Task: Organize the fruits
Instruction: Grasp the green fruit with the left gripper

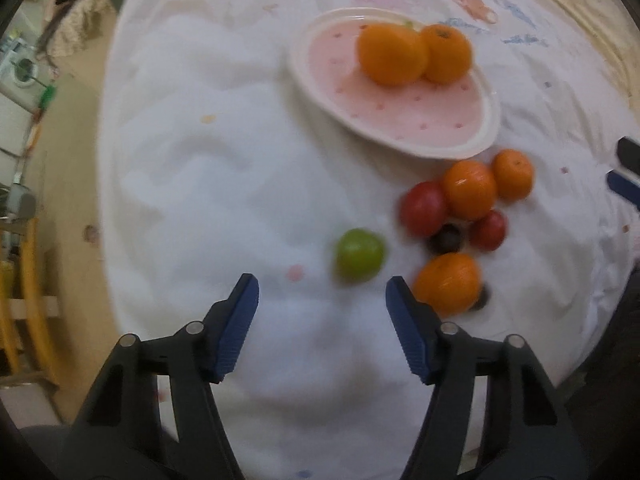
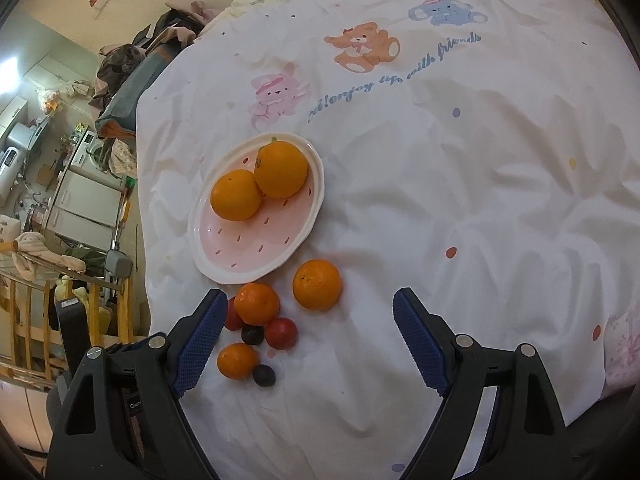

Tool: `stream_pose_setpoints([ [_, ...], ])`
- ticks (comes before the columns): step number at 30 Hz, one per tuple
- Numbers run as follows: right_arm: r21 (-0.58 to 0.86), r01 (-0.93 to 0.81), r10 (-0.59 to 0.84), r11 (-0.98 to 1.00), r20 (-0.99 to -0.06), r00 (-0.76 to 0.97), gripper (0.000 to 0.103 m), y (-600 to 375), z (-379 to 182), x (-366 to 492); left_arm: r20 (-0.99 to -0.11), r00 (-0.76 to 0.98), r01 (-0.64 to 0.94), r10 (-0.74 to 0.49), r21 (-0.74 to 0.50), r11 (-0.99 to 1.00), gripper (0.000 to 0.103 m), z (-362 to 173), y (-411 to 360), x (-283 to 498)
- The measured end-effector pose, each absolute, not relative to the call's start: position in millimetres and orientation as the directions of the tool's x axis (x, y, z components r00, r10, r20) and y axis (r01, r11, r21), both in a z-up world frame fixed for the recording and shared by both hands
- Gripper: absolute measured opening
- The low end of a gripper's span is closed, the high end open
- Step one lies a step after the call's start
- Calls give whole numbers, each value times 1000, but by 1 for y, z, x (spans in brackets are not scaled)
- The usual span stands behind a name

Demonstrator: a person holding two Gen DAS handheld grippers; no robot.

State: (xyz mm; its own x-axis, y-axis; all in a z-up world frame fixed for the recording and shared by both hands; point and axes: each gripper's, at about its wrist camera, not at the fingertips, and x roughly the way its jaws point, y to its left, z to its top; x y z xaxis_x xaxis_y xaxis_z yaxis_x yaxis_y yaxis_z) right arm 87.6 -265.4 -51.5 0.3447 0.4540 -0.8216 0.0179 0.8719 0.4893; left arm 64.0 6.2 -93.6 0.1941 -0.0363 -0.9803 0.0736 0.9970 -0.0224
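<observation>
Your left gripper (image 1: 322, 294) hangs nearly straight down over the sheet (image 1: 200, 184) with its jaws apart and nothing between them; the green fruit (image 1: 359, 255) lies just past the fingertips, a little toward the right-hand finger, not yet inside the gap. That is the relation the coming move probably turns on: the fruit sits ahead of the jaws and slightly right of their centre line, on the side of the plate (image 1: 308, 76) nearest you, apart from its rim and left of the loose cluster of oranges, red fruits and dark plums. Being round, it has no long axis to line up with. An orange (image 1: 448, 282) lies just beside your right-hand finger, so a sideways drift could nudge it. Your right gripper (image 2: 306, 310) is also spread wide and empty, hovering over the cluster, with one orange (image 2: 317, 285) just ahead between its fingers; the green fruit does not show in its view. The plate already carries two oranges.
</observation>
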Motion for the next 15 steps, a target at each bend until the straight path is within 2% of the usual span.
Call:
stream_pose_setpoints([
  [2,487,19,452,873,-824,342,87,-264,-52,89,-979,198,91,-38,-21,996,62,-97,-2,70],
  [4,487,20,451,873,-824,341,87,-264,-53,91,-981,192,108,-14,7,994,52,-104,-10,76],
  [6,485,21,450,874,-826,340,87,-264,-54,92,-985,170,99,-18,-1,995,48,-109,-11,80],
  [9,483,26,448,875,-828,337,87,-265,-55,93,-987,163,82,-1,13,997,47,-113,-11,84],
  [11,485,30,448,874,-828,335,87,-266,-56,94,-987,162,81,3,17,997,41,-115,-13,85],
  [15,487,27,450,873,-826,340,87,-266,-56,94,-987,161,99,4,20,995,41,-118,-21,84],
])
